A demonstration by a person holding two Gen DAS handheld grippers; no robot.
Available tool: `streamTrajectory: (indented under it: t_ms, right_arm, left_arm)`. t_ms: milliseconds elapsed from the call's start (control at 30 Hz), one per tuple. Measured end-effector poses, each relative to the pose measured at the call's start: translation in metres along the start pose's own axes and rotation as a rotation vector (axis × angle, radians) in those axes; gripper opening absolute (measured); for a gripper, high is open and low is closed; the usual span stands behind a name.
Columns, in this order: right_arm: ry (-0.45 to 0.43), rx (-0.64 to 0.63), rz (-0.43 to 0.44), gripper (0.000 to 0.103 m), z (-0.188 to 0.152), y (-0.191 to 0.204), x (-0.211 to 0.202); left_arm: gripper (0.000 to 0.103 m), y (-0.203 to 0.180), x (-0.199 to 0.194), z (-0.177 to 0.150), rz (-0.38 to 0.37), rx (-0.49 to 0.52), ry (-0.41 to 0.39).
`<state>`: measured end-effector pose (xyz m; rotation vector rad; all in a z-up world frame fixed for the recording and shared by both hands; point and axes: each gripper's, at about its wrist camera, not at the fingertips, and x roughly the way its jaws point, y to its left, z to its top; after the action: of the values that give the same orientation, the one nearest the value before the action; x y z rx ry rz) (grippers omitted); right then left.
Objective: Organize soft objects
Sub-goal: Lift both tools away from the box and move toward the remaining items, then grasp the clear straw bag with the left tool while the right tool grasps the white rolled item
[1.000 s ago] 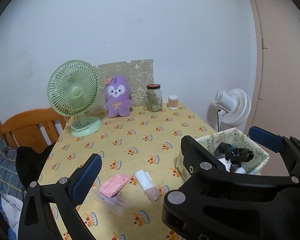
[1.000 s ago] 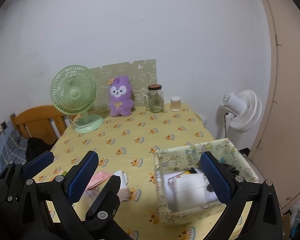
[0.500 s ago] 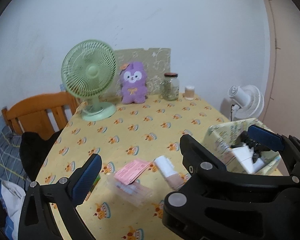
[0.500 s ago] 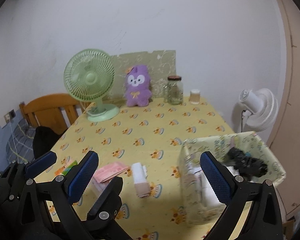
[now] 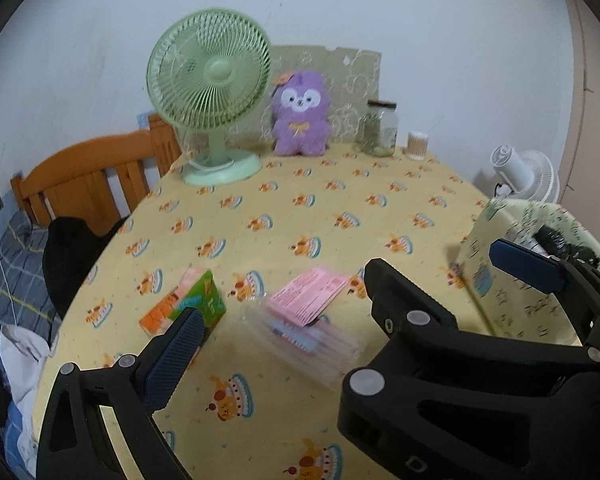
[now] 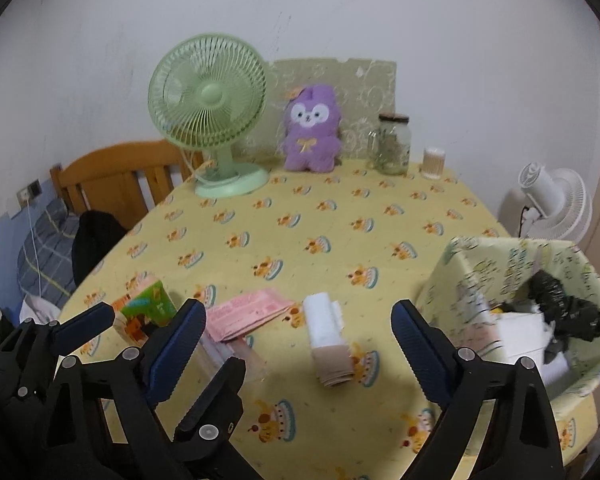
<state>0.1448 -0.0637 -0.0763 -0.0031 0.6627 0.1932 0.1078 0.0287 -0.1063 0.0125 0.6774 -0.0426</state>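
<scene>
A rolled white and beige cloth (image 6: 328,344) lies on the yellow tablecloth (image 6: 320,216), in line with the gap of my right gripper (image 6: 296,340). Its jaws are closing with nothing pressed between them. A pink packet (image 6: 248,312) rests on a clear plastic pack to the roll's left, and a green and orange tissue pack (image 6: 144,308) lies further left. My left gripper (image 5: 348,312) hangs open above the pink packet (image 5: 312,296) and the tissue pack (image 5: 184,304), holding nothing. In the left wrist view the roll is hidden behind the gripper. A purple plush (image 6: 312,136) stands at the back.
A patterned fabric box (image 6: 516,264) at the right holds white items and a black bundle (image 6: 564,304). A green fan (image 6: 208,116), a glass jar (image 6: 394,144) and a small cup (image 6: 434,162) stand along the wall. Left is a wooden chair (image 6: 112,176), right a white fan (image 6: 556,204).
Both grippers have sunk closer to the table. The tissue pack has come into view at the left. The right gripper's jaws have narrowed a little.
</scene>
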Motion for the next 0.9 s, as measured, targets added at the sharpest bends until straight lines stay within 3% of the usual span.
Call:
streamTrajectory:
  t_ms: [833,900]
  right_arm:
    - [0.188,0.043,0.003,0.066,-0.023,-0.026,0.084]
    - [0.207,0.048,0.015,0.058,-0.023,-0.027,0.088]
  left_arm:
    - [0.095,-0.008,0.07,-0.013,0.007,-0.047,0.161]
    - [0.095,-0.009,0.075,-0.013,0.01,-0.044,0.172]
